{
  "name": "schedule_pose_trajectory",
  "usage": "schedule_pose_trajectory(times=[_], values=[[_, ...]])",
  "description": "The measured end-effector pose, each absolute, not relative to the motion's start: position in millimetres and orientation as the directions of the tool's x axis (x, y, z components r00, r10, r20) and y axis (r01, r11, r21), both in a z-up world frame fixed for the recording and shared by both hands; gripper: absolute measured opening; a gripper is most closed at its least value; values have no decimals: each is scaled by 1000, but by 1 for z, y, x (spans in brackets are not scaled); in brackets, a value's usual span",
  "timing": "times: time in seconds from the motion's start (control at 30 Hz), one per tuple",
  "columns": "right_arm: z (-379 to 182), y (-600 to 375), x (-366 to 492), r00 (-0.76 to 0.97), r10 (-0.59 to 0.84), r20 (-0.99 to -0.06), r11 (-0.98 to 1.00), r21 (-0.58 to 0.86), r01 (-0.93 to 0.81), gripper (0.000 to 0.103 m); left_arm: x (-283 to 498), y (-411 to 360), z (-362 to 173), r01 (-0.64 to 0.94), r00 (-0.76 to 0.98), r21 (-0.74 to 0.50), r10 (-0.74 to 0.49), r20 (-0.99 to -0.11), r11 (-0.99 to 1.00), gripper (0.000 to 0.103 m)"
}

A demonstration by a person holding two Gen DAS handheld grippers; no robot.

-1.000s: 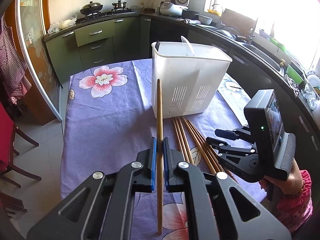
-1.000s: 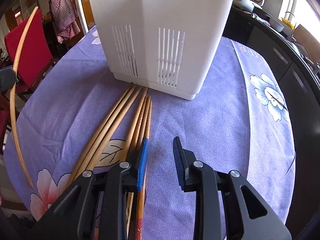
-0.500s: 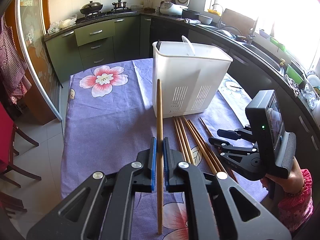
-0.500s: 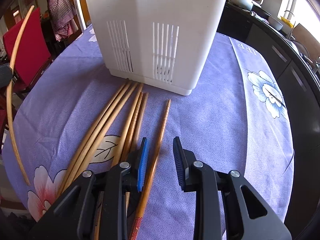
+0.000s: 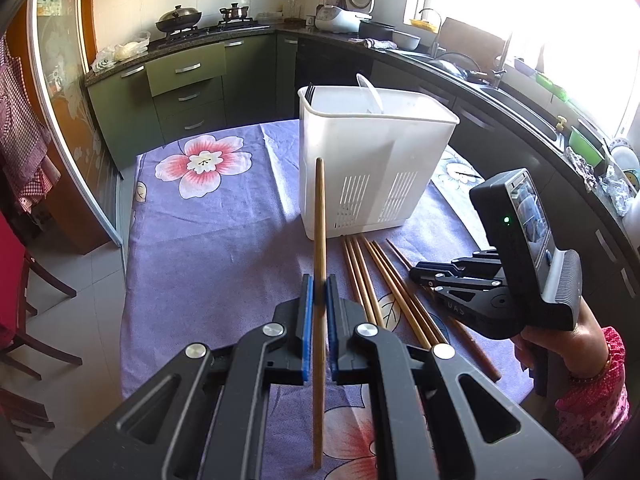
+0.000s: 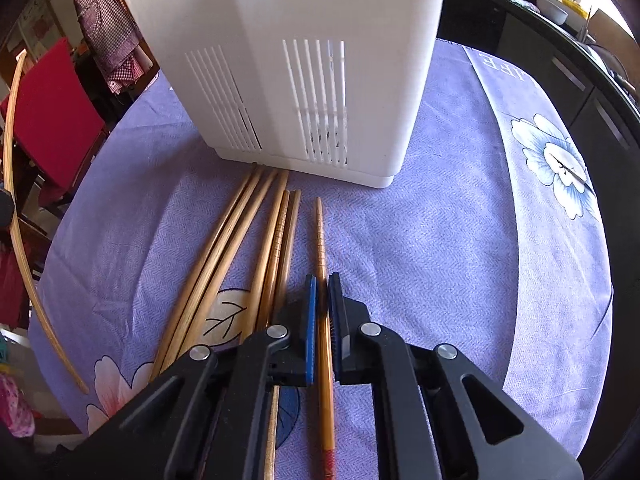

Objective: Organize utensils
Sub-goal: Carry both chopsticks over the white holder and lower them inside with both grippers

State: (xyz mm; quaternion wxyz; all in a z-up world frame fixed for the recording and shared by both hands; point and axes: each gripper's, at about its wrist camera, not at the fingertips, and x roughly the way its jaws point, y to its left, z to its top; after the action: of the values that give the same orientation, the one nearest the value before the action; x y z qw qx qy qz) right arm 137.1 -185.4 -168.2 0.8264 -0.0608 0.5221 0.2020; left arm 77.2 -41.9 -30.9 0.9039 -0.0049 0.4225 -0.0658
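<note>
One chopstick [image 5: 319, 240] was clamped between the left gripper [image 5: 318, 292] pads. A red-ended chopstick [image 6: 320, 236] was apparently squeezed by the right gripper [image 6: 322, 292], ahead of which the white holder [image 6: 296, 60] stood.

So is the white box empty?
No. The white plastic slotted box already holds a white spoon handle and dark utensil tips poking above its rim.

Seven chopsticks [image 6: 256, 236], one white caddy [image 6: 304, 60], two grippers [image 6: 322, 304].

Black fingers [image 5: 307, 332], blue-padded; pink sleeve [image 5: 592, 404]
</note>
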Motion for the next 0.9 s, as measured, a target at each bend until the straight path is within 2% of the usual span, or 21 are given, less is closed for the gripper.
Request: schedule_pose_trajectory(times=[0.27,0.57,0.9], values=[[-126,-213,115,455,355,-817,899,165,-406,7,74,-43,-24,112,648,-47,-108,-754,993,6],[-66,-254,68,579,424,-697,891,206,-404,7,65,-41,-8,111,675,-44,-108,-730,993,6],[-37,-272,49,633,460,-623,881,228,-415,7,57,-44,8,114,700,-41,-110,-706,993,6]])
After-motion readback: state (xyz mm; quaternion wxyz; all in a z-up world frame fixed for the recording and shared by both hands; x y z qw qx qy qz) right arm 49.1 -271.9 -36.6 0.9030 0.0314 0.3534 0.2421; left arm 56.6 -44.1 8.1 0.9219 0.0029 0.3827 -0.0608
